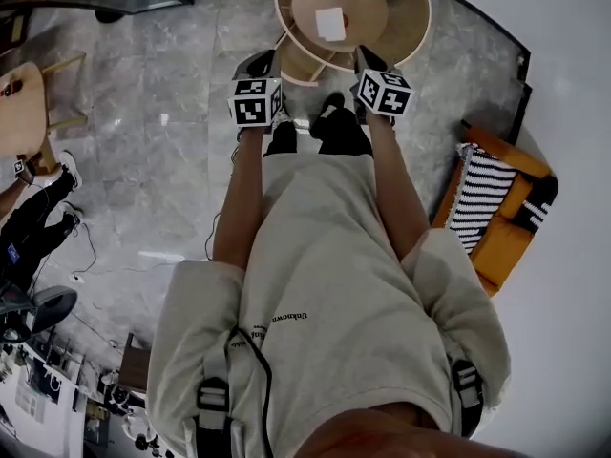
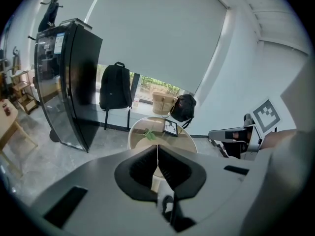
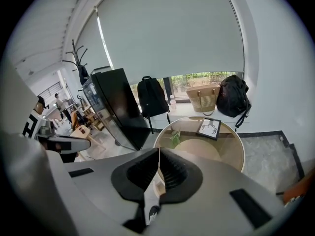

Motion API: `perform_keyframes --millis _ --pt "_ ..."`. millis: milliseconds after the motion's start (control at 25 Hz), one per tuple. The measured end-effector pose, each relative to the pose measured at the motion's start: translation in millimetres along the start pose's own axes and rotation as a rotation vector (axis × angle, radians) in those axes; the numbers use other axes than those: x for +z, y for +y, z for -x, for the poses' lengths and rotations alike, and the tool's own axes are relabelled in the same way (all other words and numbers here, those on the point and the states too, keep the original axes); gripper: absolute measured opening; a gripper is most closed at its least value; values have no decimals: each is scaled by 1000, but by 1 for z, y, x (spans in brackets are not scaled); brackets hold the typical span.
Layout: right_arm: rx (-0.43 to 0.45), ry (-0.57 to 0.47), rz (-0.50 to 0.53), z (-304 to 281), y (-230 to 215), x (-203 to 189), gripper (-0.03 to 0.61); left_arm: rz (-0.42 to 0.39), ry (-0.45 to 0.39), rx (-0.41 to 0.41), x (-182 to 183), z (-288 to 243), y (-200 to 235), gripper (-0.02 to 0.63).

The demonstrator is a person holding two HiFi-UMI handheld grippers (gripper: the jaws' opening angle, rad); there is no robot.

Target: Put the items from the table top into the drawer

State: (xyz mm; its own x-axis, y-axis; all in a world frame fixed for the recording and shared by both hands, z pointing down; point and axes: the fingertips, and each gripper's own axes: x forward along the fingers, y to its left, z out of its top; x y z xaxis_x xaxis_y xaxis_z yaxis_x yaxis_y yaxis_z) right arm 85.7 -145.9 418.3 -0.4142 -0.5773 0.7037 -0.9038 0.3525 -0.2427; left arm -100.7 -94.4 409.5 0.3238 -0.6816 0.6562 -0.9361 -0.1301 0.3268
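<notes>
One black-framed picture (image 3: pixel 208 127) lies on the round wooden-rimmed table (image 3: pixel 230 142).

A lounge-like room is shown; whether home or office cannot be told. A round table (image 1: pixel 412 29) is set on a marble floor (image 1: pixel 172 160). Behind the table, a wide window is covered by a roller blind (image 3: pixel 167 38), with a backpack (image 2: pixel 115 87) and a basket (image 3: pixel 203 98) below. Left of the table a black cabinet (image 2: pixel 69 82) is seen, and to its right an orange armchair (image 1: pixel 496 213).
</notes>
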Motion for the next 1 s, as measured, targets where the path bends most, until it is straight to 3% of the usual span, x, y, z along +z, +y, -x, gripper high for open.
perform_keyframes --millis 240,480,800,1000 --pt "20 103 55 -44 -22 -7 34 -8 26 12 1 -40 -3 21" --pt "54 221 98 -100 -59 -26 34 51 69 43 -26 -93 -11 21" --pt "58 271 95 -188 -103 -63 34 74 59 40 -50 -184 -11 21" --pt "73 299 83 -241 -120 -92 34 139 72 28 -80 -242 -6 21"
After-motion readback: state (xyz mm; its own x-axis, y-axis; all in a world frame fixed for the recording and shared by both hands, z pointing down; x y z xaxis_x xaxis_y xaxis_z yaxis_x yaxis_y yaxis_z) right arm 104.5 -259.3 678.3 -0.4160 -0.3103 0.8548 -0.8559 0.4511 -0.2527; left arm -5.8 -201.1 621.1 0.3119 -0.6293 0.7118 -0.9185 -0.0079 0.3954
